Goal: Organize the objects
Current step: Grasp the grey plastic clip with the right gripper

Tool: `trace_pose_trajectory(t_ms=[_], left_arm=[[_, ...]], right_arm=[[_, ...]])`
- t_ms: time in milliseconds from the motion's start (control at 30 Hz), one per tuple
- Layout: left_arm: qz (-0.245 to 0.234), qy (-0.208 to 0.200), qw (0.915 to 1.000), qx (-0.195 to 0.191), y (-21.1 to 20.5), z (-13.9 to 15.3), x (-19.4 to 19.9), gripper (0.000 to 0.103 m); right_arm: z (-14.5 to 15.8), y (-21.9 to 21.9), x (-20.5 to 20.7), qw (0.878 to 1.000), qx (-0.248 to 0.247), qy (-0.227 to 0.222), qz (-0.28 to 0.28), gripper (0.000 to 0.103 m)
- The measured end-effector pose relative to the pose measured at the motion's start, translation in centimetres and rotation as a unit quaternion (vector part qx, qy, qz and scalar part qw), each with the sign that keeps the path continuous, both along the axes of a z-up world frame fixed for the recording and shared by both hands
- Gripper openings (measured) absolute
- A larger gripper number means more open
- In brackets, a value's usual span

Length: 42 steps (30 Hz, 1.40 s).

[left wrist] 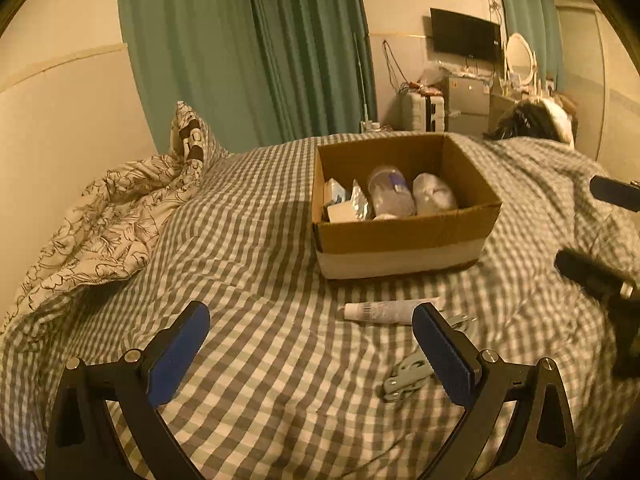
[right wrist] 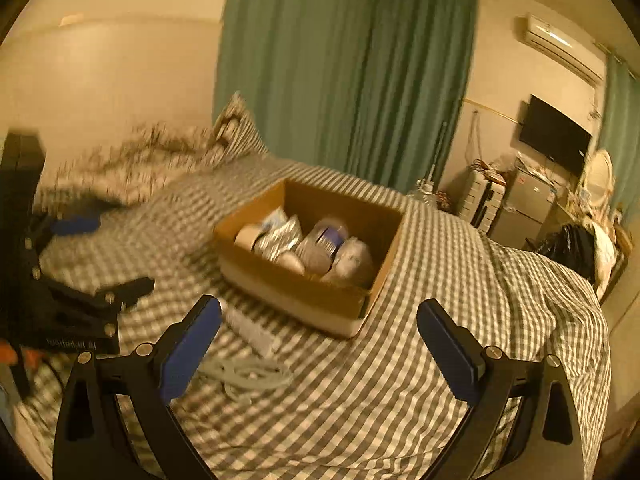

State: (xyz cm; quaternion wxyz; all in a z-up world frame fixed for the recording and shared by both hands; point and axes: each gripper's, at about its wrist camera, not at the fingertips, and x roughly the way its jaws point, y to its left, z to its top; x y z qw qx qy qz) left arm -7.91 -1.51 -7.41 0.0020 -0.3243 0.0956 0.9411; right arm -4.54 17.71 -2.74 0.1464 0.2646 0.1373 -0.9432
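Note:
An open cardboard box sits on the checked bed and holds several packets and a jar; it also shows in the right wrist view. A white tube lies on the sheet just in front of the box, and a grey clip-like object lies nearer. My left gripper is open and empty, above the sheet short of the tube. My right gripper is open and empty, in front of the box; the tube and grey object lie by its left finger.
A crumpled patterned quilt and a pillow lie at the bed's far left. Green curtains hang behind. A dresser, TV and mirror stand at the far right. The right gripper's frame shows blurred at the left wrist view's right edge.

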Motion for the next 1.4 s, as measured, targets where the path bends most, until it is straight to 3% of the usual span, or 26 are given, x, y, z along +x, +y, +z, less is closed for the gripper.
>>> trace_pose_trajectory(t_ms=[100,467,567,633,767,900,1100,1133,1267,1400], left_arm=[[0.001,-0.004,1.0,-0.008,0.0,-1.3,-0.2,0.103],[0.011,-0.072,0.9971,0.023,-0.1,-6.2,-2.3,0.103],[0.031,-0.086,0.9956,0.02,-0.5,-7.1,-2.9,0.103],[0.05,-0.094,0.9936,0.039,-1.7,-7.3,-3.3,0.103],[0.08,-0.087,0.9874,0.105,-4.7,-7.0,-3.5,0.103],[0.078,-0.087,0.9892,0.088,-4.3,-7.1,-3.5,0.103],[0.079,-0.09,0.9885,0.093,-4.3,-7.2,-3.6,0.103],[0.079,-0.09,0.9885,0.092,-4.4,-7.2,-3.6,0.103],[0.08,-0.089,0.989,0.087,-4.3,-7.1,-3.5,0.103],[0.082,-0.086,0.99,0.075,-4.0,-7.1,-3.3,0.103]], right_arm=[[-2.5,-0.9,-0.2,1.0,0.015,-0.015,0.02,0.099],[-10.8,-2.4,-3.7,0.992,0.013,-0.115,0.049,0.099],[-12.4,-3.1,-4.2,0.988,0.025,-0.138,0.063,0.099],[-13.4,-3.8,-4.5,0.985,0.04,-0.15,0.077,0.099],[-14.8,-5.0,-5.2,0.981,0.062,-0.16,0.089,0.099],[-15.6,-6.1,-5.9,0.977,0.077,-0.167,0.106,0.099],[-17.7,-8.2,-5.7,0.967,0.145,-0.166,0.132,0.098],[-17.8,-8.4,-5.7,0.966,0.148,-0.163,0.133,0.091],[-17.5,-8.4,-5.3,0.969,0.152,-0.144,0.13,0.047],[-16.0,-7.6,-4.3,0.976,0.141,-0.117,0.119,0.032]])
